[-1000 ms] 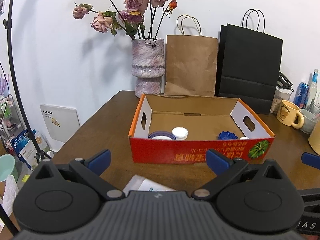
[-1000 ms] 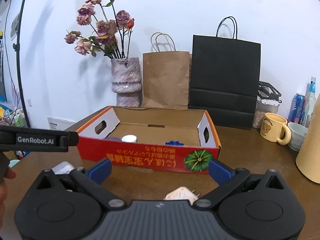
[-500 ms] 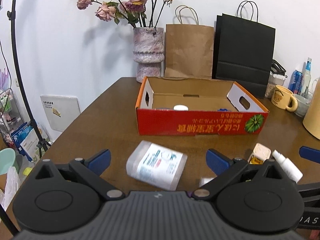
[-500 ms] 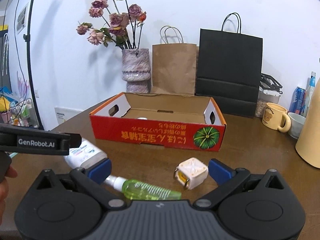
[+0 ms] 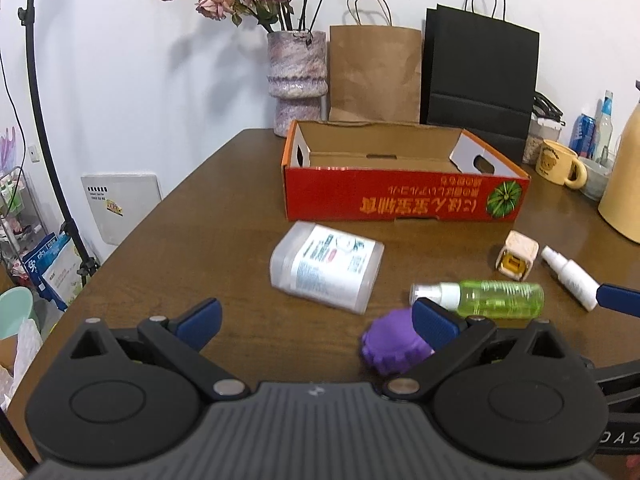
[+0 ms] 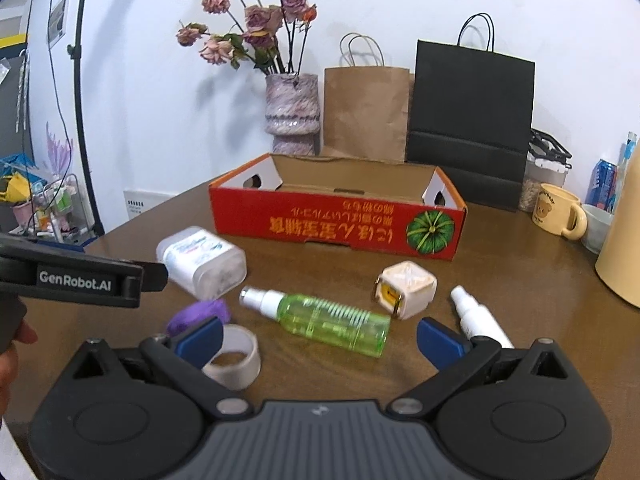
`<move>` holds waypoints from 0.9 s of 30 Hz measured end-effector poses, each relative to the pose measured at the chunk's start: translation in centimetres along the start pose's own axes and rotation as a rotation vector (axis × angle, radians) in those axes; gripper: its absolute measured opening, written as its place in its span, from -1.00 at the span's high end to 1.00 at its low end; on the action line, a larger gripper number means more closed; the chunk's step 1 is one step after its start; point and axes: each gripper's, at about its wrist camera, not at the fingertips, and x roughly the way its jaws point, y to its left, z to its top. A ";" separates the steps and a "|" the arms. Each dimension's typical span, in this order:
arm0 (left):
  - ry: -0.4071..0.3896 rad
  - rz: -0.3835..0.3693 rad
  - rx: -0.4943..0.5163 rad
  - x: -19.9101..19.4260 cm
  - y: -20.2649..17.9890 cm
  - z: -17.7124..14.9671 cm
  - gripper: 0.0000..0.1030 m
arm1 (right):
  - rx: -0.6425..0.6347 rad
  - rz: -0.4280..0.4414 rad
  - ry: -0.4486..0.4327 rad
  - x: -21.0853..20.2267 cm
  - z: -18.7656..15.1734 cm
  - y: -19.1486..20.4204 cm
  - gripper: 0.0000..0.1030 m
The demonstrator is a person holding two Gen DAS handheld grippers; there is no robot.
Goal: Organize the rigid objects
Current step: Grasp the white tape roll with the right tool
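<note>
Both the left gripper (image 5: pixel 316 316) and the right gripper (image 6: pixel 318 334) hover wide apart, holding nothing. Near them lie a green spray bottle (image 6: pixel 328 320), a purple cap (image 5: pixel 394 346) and a tape roll (image 6: pixel 236 356); the red box (image 6: pixel 340 220) sits farther back.

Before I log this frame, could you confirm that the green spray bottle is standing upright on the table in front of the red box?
Not quite: the green spray bottle is lying on its side, not upright, as the right wrist view shows. It is on the table, in front of the red box.

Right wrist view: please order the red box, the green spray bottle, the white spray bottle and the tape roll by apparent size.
1. red box
2. green spray bottle
3. white spray bottle and tape roll: similar, both partly hidden by the gripper fingers, so unranked.
</note>
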 end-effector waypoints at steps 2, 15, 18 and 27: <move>0.007 -0.004 0.001 -0.2 0.1 -0.5 -1.00 | -0.002 0.004 0.007 -0.3 -0.5 0.2 -1.00; 0.042 0.004 0.001 -0.2 1.4 -2.5 -1.00 | -0.022 0.047 0.054 0.5 -2.1 2.0 -1.00; 0.044 0.010 -0.008 -0.1 1.9 -2.6 -1.00 | -0.044 0.059 0.067 1.5 -2.2 2.6 -0.99; 0.053 0.017 -0.023 0.5 2.7 -2.6 -1.00 | -0.109 0.099 0.113 4.3 -1.8 4.2 -0.65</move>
